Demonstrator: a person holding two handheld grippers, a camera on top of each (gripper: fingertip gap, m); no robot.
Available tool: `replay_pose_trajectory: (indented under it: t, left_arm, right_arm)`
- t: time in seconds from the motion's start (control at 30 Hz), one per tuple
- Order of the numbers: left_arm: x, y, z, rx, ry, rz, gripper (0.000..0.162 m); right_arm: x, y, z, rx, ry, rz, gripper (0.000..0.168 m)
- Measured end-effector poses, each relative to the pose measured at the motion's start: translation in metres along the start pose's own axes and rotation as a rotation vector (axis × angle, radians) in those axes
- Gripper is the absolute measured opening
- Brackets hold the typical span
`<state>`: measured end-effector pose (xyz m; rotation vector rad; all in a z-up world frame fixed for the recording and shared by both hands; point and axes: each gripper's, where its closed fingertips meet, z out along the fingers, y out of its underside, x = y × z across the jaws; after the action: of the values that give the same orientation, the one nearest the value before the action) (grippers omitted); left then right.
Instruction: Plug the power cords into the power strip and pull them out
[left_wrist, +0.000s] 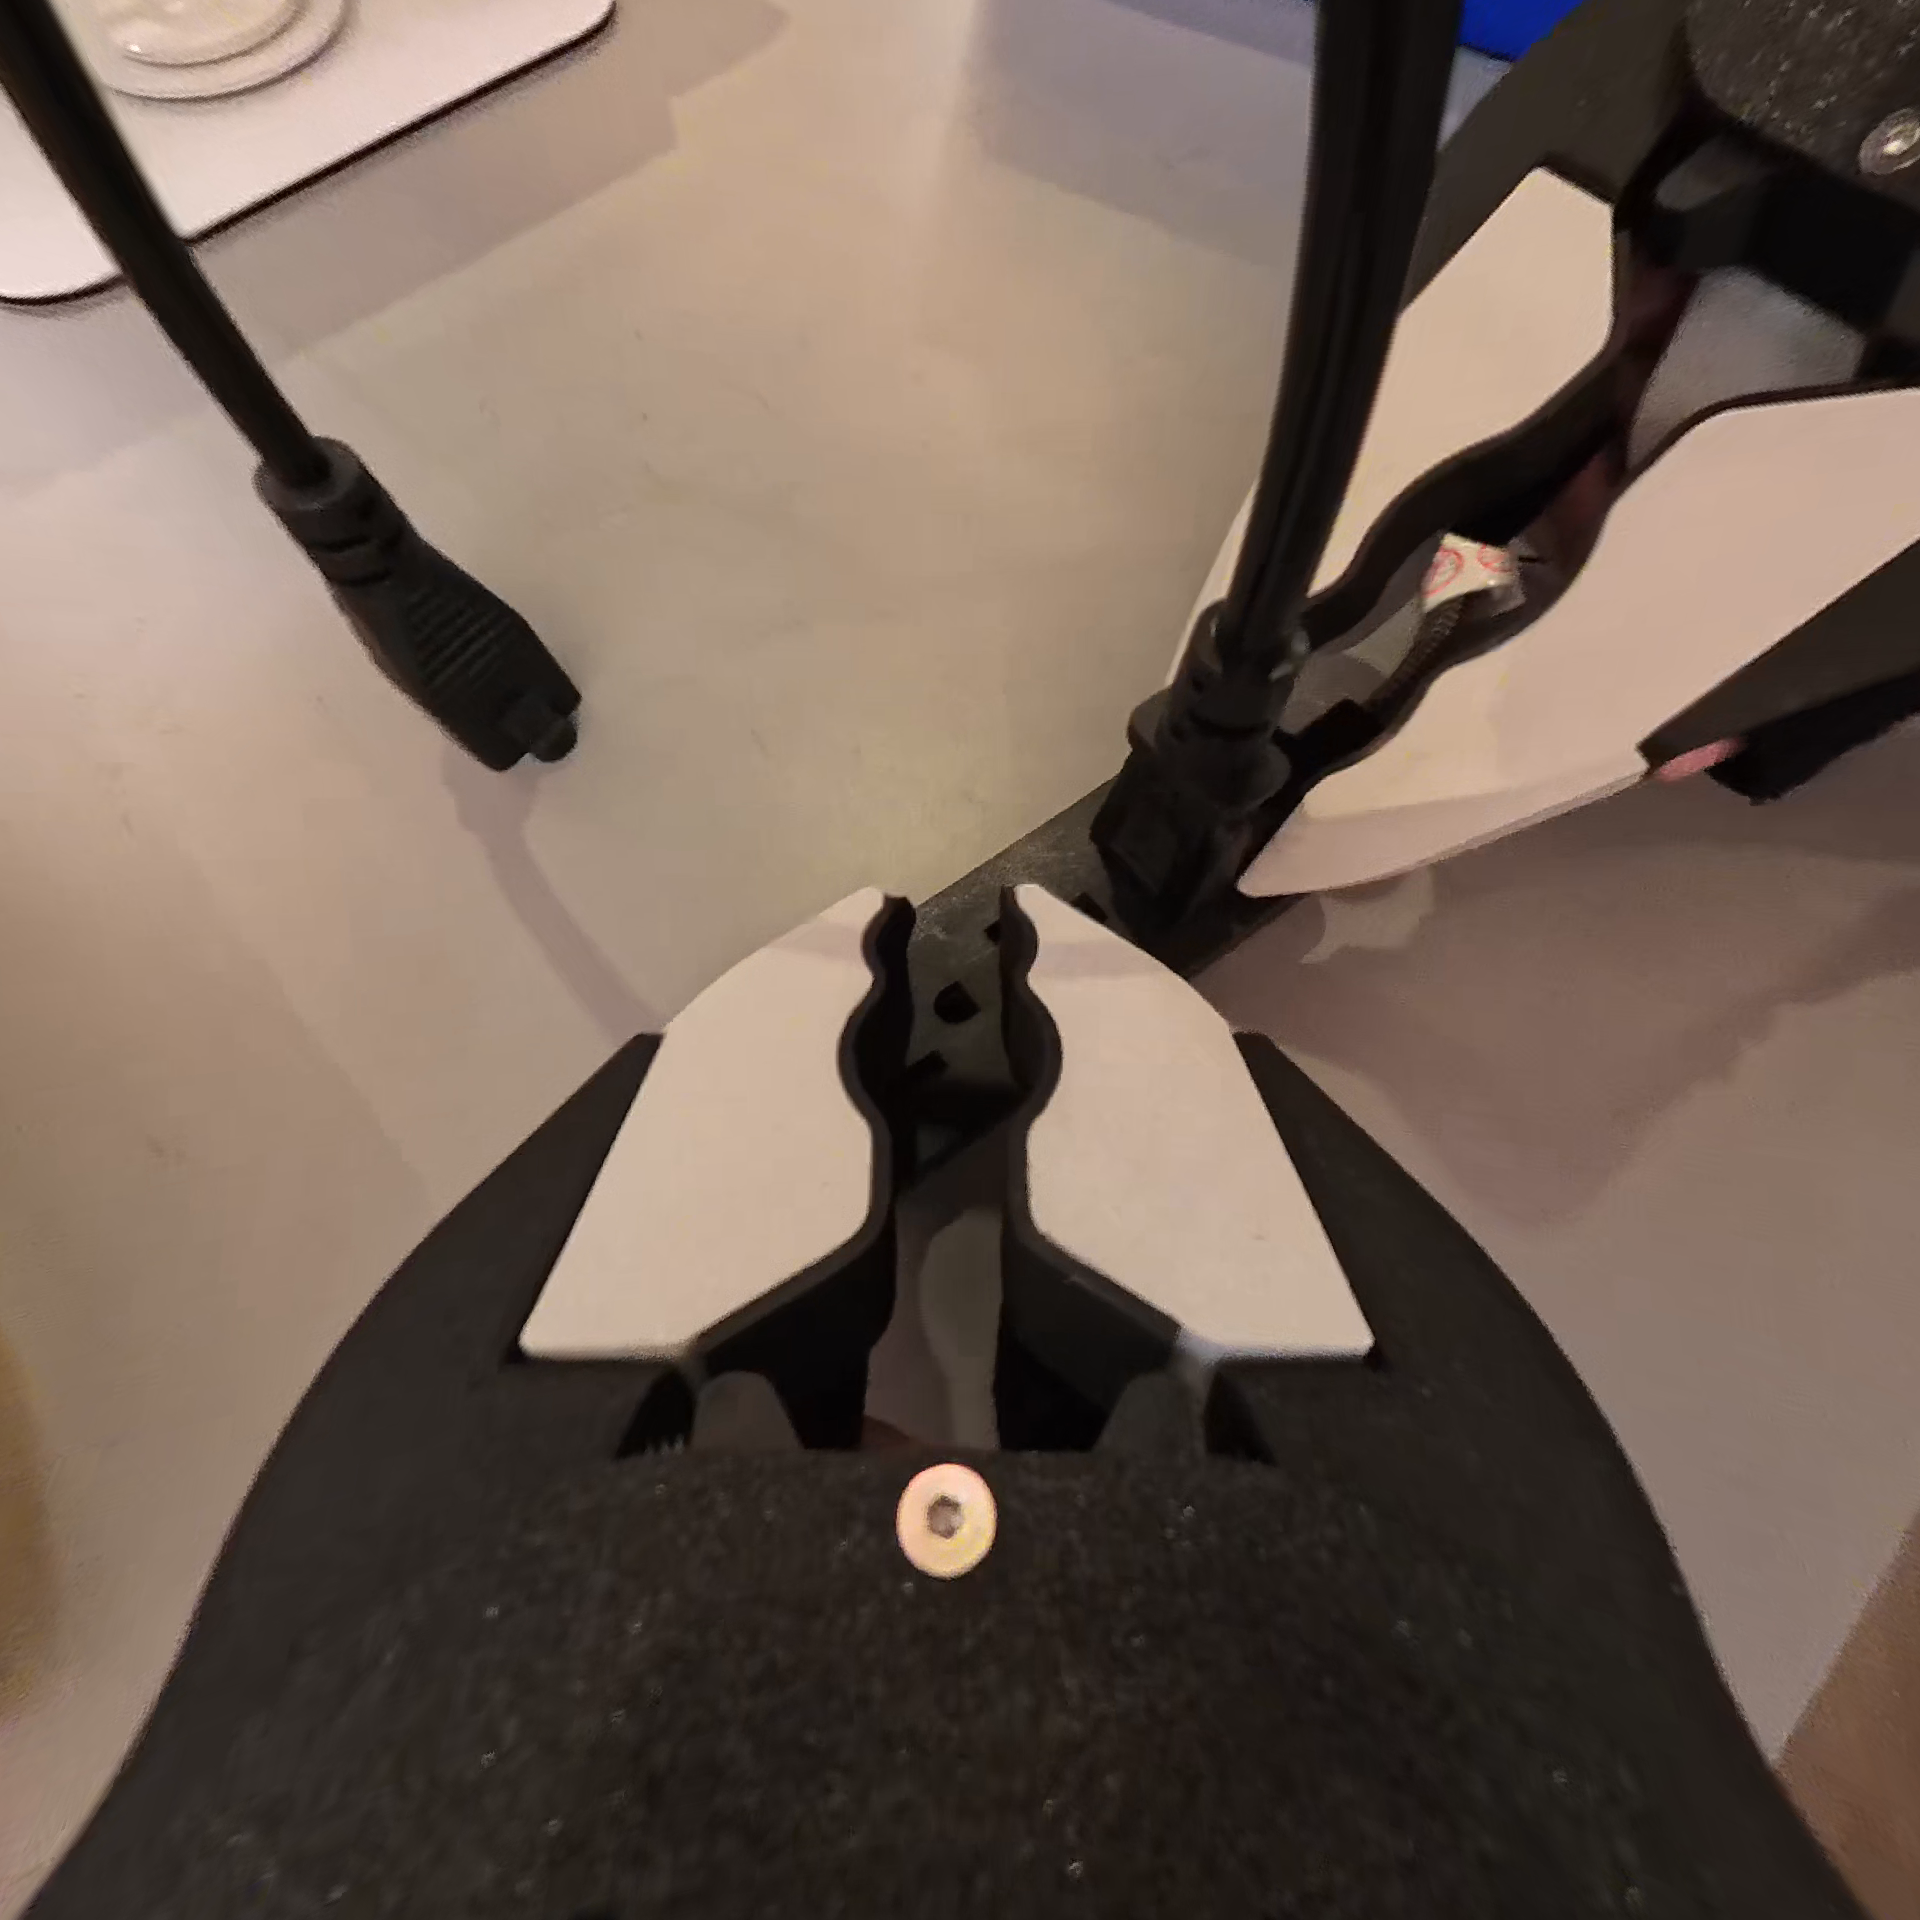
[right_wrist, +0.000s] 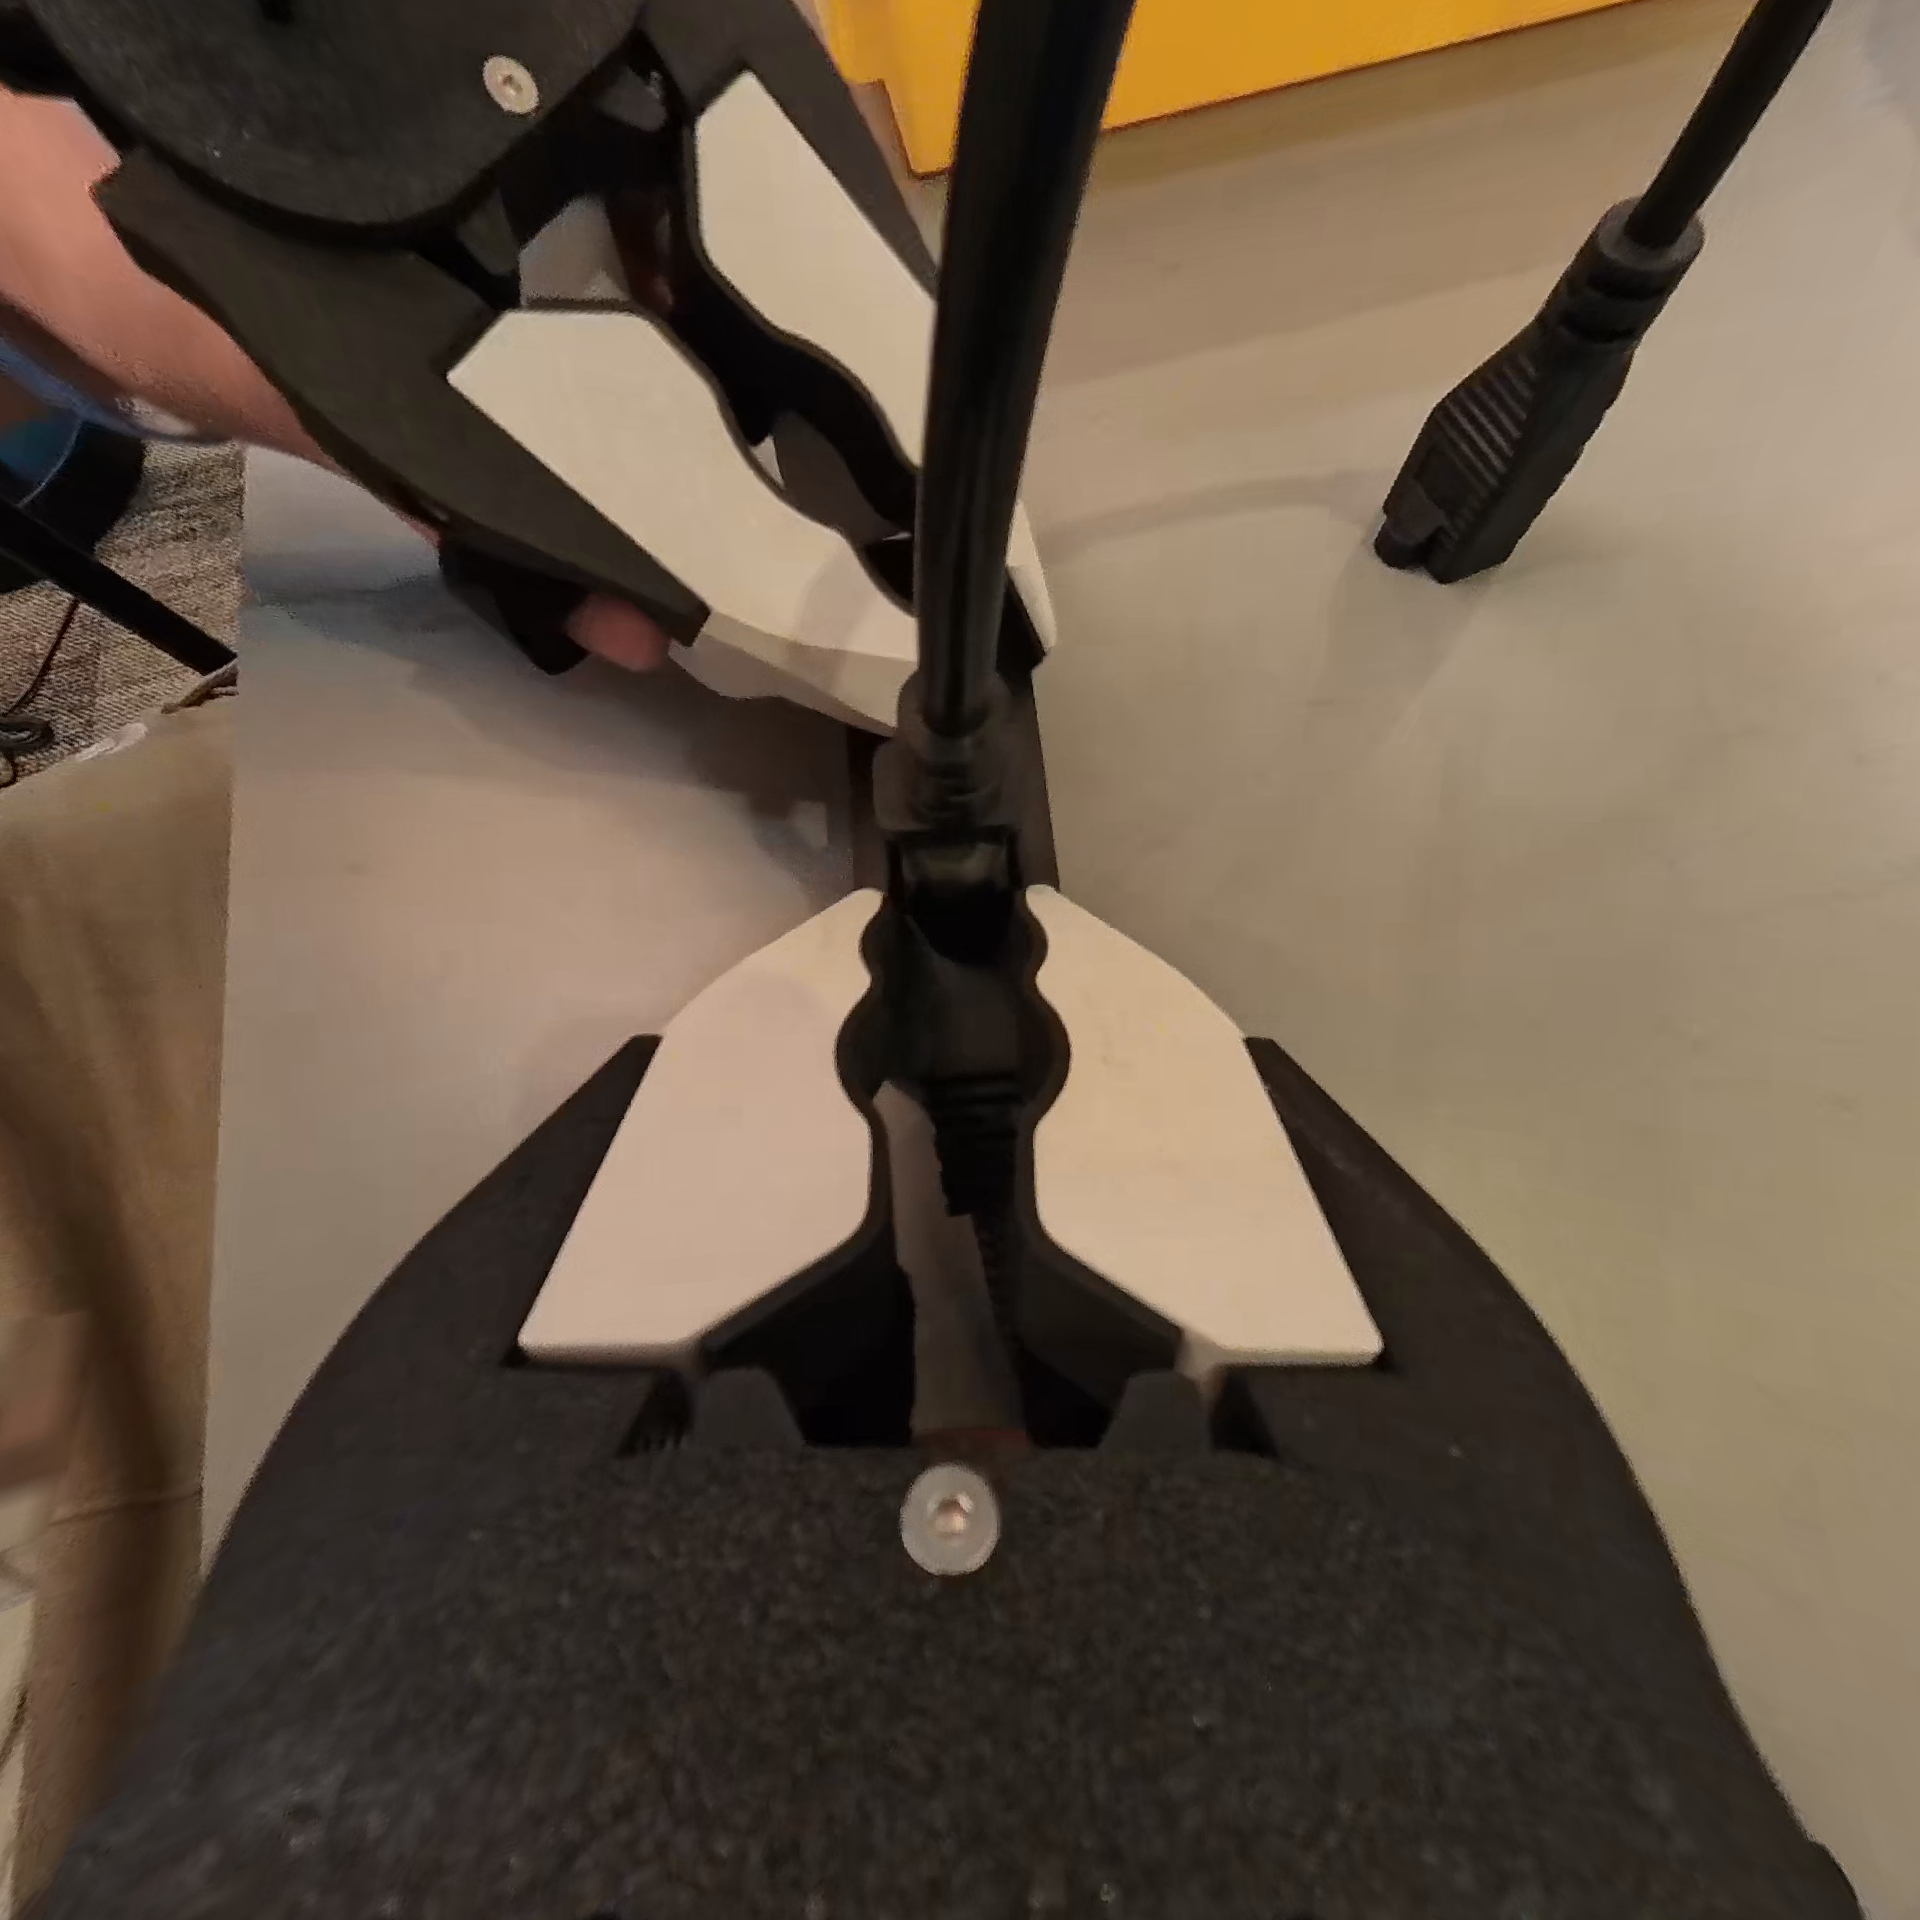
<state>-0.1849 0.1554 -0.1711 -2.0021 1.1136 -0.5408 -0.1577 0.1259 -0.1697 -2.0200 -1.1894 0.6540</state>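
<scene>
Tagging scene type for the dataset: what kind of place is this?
Likely an indoor office or lab desk, not a home kitchen. Cues: a smooth grey tabletop, a white rounded-corner mat with dark edge at its far side, and grey carpet with cables beyond the table edge.

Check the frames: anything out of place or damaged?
Nothing damaged or spilled. One ribbed black plug lies loose on the grey table, apart from the black power strip, where the other black plug sits upright.
</scene>
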Motion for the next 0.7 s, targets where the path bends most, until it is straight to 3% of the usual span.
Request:
replay_pose_trajectory:
  t: [0.13,0.27,0.5,0.7]
  left_arm:
    - [-0.01,0.003,-0.011,0.014,-0.124,-0.035,0.023]
    - [-0.007,0.0,-0.036,0.064,-0.192,-0.091,0.034]
    - [0.041,0.01,-0.072,0.216,-0.111,-0.219,0.045]
    - [0.052,0.001,-0.075,0.274,-0.033,-0.273,0.045]
  right_arm:
    - [0.001,-0.002,-0.01,0.021,0.057,0.047,0.026]
    - [-0.009,-0.005,-0.041,0.17,0.126,0.157,0.031]
    - [-0.019,0.029,-0.088,0.362,0.218,0.308,0.046]
    - [-0.015,0.013,-0.112,0.495,0.181,0.359,0.048]
